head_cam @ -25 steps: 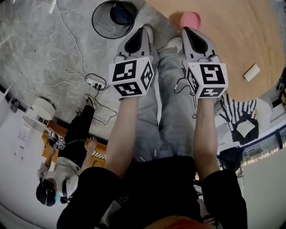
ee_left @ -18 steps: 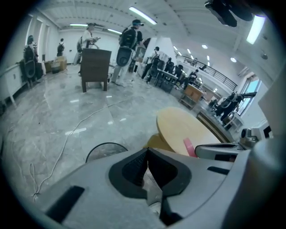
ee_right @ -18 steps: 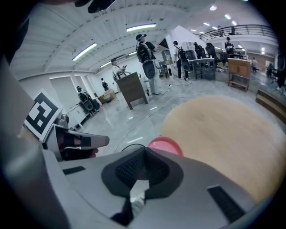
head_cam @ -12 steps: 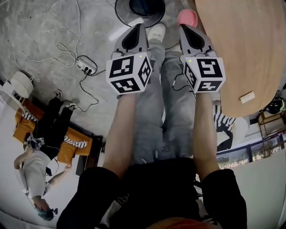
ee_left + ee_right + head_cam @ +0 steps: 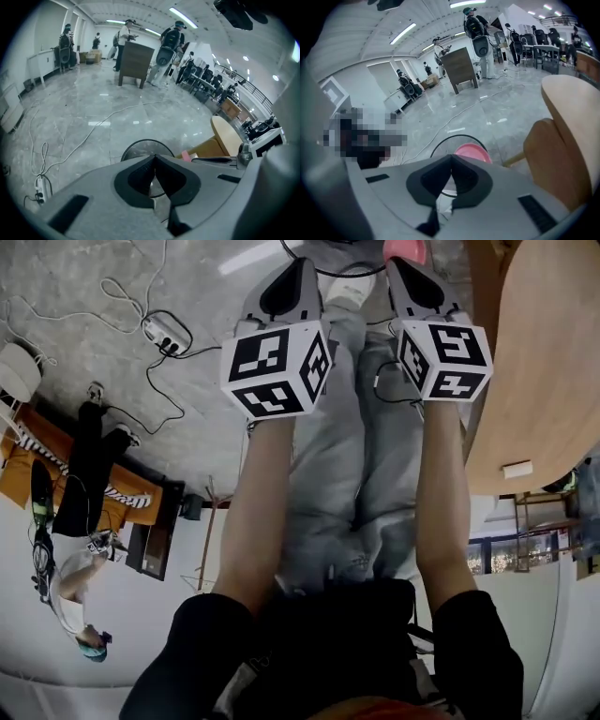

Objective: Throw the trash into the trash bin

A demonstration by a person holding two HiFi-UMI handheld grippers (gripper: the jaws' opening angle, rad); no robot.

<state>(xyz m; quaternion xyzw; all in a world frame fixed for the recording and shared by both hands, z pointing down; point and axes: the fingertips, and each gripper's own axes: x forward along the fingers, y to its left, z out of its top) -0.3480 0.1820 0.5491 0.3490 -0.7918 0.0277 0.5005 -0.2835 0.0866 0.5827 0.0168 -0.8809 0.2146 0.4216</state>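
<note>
head view: both arms reach out side by side and tip downward. the left claw (image 5: 307, 266) is closed with nothing in it. the right claw (image 5: 394, 266) is closed too, and seems to pinch the edge of a pink round thing (image 5: 472, 152). the round black bin (image 5: 146, 140) sits on the floor just past both tips, near the wooden table (image 5: 544, 352). i cannot tell what is inside it.

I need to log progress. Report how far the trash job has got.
Done: nothing visible; the inside of the trash bin is mostly hidden behind the jaws. In hand: nothing. The left gripper and right gripper are both shut and empty, pointing down toward the bin. Left: pick up trash, perhaps the small pale piece on the wooden table, and drop it in.
</note>
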